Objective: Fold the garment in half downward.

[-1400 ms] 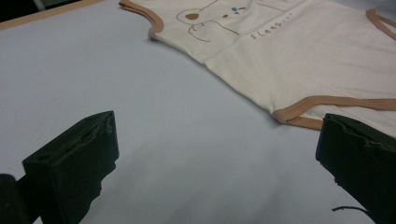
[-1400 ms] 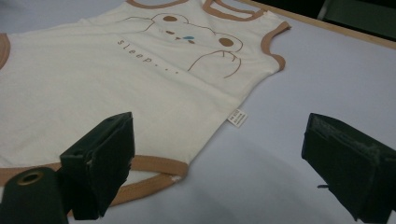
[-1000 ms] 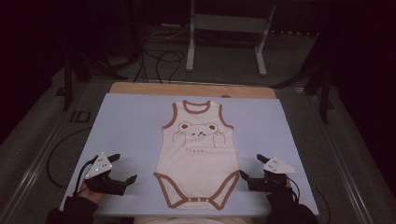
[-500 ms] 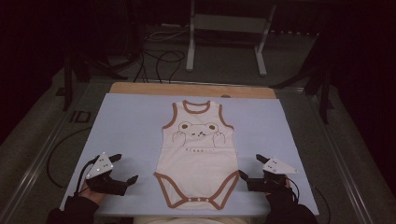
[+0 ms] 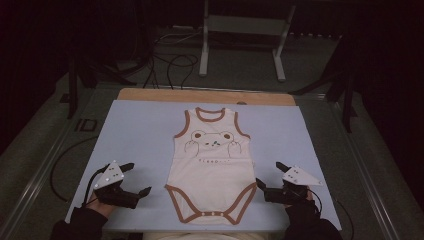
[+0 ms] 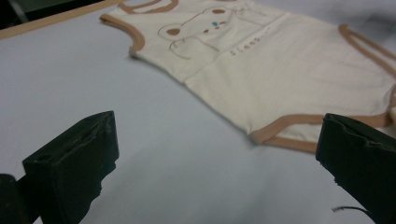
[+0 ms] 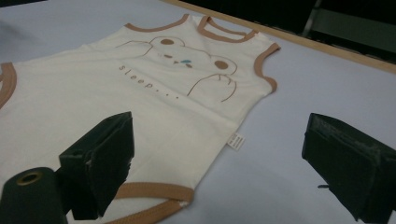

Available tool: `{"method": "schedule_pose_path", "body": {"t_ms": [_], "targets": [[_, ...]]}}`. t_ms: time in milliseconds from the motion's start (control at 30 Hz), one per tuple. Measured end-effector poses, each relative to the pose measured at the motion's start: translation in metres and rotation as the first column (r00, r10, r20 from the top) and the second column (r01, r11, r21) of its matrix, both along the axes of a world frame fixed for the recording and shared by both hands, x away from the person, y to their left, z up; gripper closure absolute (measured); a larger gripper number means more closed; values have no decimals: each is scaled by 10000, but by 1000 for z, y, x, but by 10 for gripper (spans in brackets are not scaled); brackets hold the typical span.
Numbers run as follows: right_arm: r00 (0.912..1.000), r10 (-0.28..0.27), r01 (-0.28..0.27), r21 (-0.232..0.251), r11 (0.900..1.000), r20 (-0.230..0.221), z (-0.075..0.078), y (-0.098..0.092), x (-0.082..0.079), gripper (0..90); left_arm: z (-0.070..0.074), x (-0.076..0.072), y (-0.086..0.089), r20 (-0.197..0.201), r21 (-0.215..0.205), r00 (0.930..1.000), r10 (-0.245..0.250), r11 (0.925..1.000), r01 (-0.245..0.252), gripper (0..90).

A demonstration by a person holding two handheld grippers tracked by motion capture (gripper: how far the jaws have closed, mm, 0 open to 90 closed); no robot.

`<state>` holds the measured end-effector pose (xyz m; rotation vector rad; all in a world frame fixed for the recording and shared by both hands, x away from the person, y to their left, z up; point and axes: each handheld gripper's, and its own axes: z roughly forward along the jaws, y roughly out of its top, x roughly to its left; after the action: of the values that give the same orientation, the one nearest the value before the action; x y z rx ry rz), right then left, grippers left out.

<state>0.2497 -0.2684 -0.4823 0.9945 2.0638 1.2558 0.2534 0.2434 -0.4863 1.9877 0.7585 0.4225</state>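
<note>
High view: lay flat between both open grippers, cream cotton bodysuit with brown trim (image 5: pixel 212 170), long axis running away; left gripper (image 5: pixel 131 181) and right gripper (image 5: pixel 269 177) flanked its leg openings, right nearer.

Two hands in dark sleeves reach in from the near edge, the left gripper (image 5: pixel 134 179) and the right gripper (image 5: pixel 268 175) held low and well apart, each with its two black jaws spread wide and empty, both angled inward and pointing forward toward the middle
</note>
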Motion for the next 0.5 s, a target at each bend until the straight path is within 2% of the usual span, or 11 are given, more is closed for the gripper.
{"method": "schedule_pose_path", "body": {"t_ms": [100,133,233,267,367,433,500], "targets": [[10000,-47,47,-46,10000,-6,6,0,2,92,6,2,-2,44,166,9999,-145,9998,144,1],[9999,-71,72,-94,9999,72,14,0,3,92,13,3,-4,141,234,9996,-225,9995,222,1],[9998,-129,130,-71,9999,145,20,-1,5,92,18,6,-5,106,201,9994,-336,9992,334,2],[9998,-131,130,33,9999,136,26,-2,9,92,23,9,-8,142,347,9991,-404,9986,399,1],[9996,-159,160,-33,9999,215,32,-1,12,92,28,12,-9,138,292,9986,-506,9983,502,1],[9993,-97,102,-121,9999,365,42,0,17,92,34,17,-11,-62,67,9979,-650,9979,651,1],[9991,-74,80,-131,9999,413,46,1,19,93,35,18,-12,-67,97,9976,-686,9976,687,1]]}}
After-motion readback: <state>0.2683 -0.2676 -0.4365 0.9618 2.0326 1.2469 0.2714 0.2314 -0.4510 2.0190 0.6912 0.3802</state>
